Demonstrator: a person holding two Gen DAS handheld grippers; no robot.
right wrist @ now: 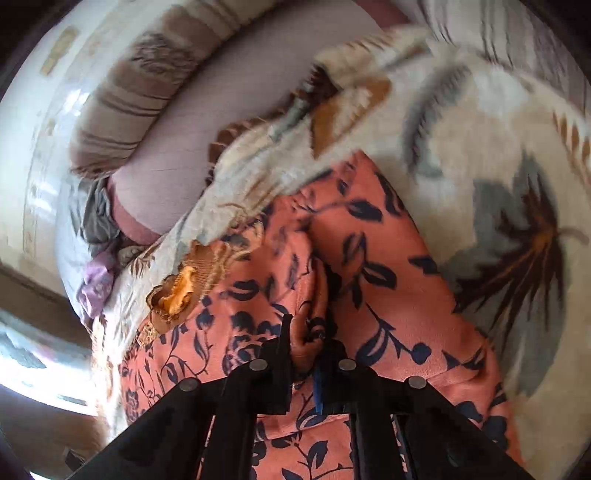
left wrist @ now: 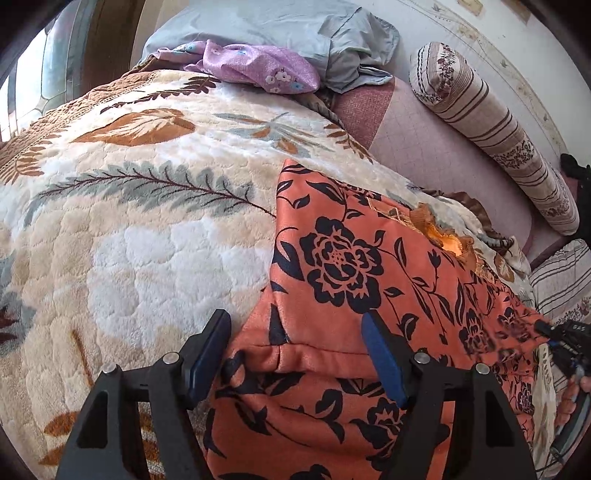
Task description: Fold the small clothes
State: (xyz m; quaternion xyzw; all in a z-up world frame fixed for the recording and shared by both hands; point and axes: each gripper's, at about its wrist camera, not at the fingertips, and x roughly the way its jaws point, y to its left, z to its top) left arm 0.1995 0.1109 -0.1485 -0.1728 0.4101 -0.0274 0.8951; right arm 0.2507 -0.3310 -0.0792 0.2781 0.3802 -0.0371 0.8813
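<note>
An orange garment with black flowers (left wrist: 343, 266) lies on a plush leaf-patterned blanket (left wrist: 147, 206). My left gripper (left wrist: 295, 347) is open, its blue-padded fingers standing either side of a folded hem of the garment. In the right wrist view the same garment (right wrist: 388, 295) runs up the middle. My right gripper (right wrist: 308, 354) is shut on a bunched fold of it. The right gripper also shows at the right edge of the left wrist view (left wrist: 561, 336), pinching the garment's far side.
A striped bolster pillow (left wrist: 491, 136) lies along the wall on a pink sheet (left wrist: 424, 140). A purple flowered cloth (left wrist: 258, 66) and grey bedding (left wrist: 295, 29) are heaped at the bed's head. A window is at the left.
</note>
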